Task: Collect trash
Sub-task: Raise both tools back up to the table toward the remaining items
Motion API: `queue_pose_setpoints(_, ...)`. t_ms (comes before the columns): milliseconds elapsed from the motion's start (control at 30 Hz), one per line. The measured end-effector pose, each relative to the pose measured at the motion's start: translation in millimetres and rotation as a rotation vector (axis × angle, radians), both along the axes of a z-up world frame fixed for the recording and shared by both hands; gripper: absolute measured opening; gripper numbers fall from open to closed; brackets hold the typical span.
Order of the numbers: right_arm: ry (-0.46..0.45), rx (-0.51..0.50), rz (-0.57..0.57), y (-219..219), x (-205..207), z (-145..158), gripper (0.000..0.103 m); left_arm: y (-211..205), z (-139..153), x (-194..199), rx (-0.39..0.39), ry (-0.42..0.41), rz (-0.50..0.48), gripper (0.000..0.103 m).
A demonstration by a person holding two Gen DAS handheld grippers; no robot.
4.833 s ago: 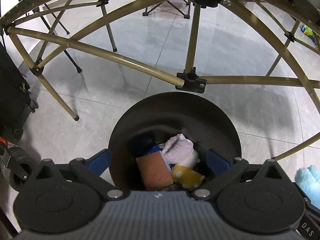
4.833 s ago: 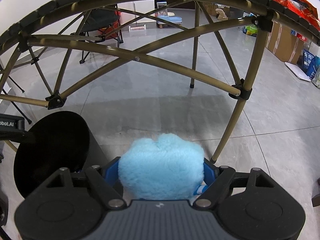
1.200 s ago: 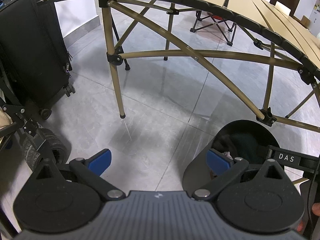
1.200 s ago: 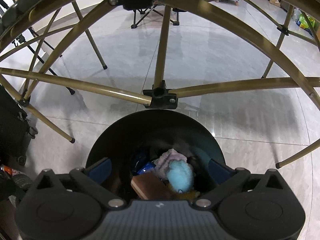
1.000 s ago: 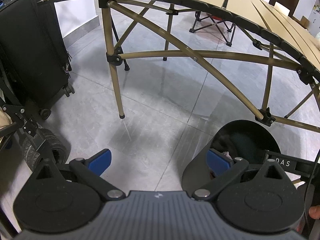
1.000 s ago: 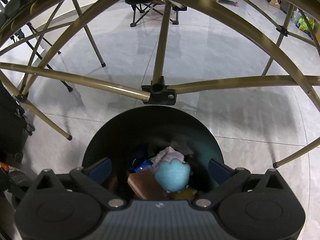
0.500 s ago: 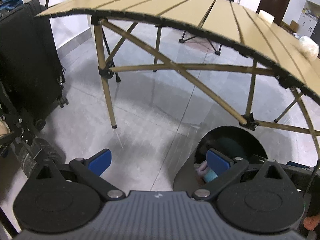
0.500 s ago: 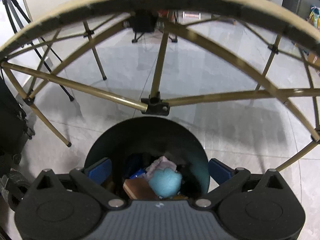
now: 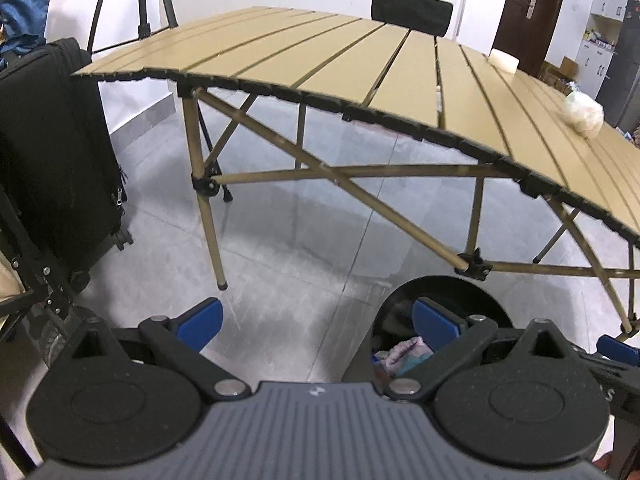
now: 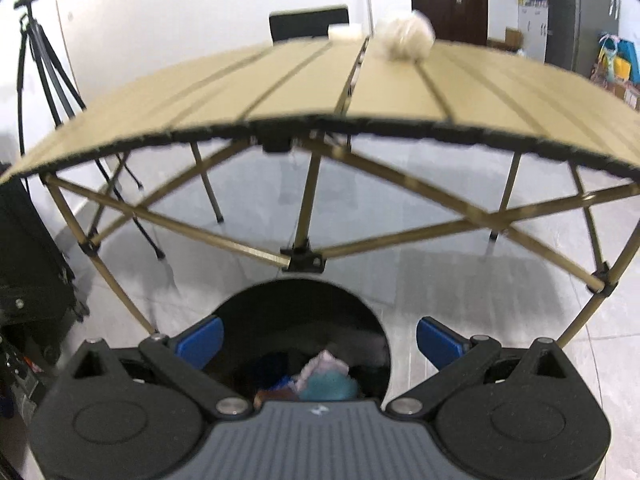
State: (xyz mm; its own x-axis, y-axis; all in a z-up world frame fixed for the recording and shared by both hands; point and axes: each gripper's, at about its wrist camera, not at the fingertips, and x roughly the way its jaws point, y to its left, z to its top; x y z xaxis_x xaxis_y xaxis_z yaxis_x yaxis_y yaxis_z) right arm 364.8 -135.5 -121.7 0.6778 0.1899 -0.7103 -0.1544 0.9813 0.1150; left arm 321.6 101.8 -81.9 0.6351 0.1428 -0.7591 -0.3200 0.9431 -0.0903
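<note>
A black round bin (image 10: 304, 312) stands on the floor under the table's near edge, right below my right gripper (image 10: 318, 338), which is open and holds nothing. Inside it lie a light blue fluffy ball (image 10: 328, 386), a pinkish cloth (image 10: 324, 362) and a brown block (image 10: 272, 394). In the left wrist view the bin (image 9: 448, 292) sits at lower right, partly behind my left gripper (image 9: 318, 320), also open and empty. On the tan slatted table (image 10: 280, 92) rest a cream fluffy ball (image 10: 404, 36) and a white block (image 10: 344, 32); the left wrist view shows the ball (image 9: 582, 112) and the block (image 9: 503, 60).
A black suitcase (image 9: 52, 152) stands at the left on the grey tiled floor. A tripod (image 10: 44, 60) is behind the table's left end, a black chair back (image 10: 308, 22) at its far side. Table legs and cross braces (image 10: 304, 216) rise just beyond the bin.
Both grippers have risen from under the table edge, so the tabletop and its items now show. The blue fluffy ball, held earlier by my right gripper, lies in the bin.
</note>
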Motion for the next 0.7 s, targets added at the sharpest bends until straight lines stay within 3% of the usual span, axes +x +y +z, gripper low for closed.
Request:
queue_pose_setpoints(467,-0.230,-0.022,-0.032,-41.3,-40.5,63.2,0.103,-29.2,48.4,-0.5,-0.041,-0.100,-0.040,0.103)
queue_pose_setpoints(700,-0.326,0.007,-0.036,-56.6,-35.7,100.2,0.103,-50.7,76.8,3.0,0.019,-0.165,-0.087,0.103)
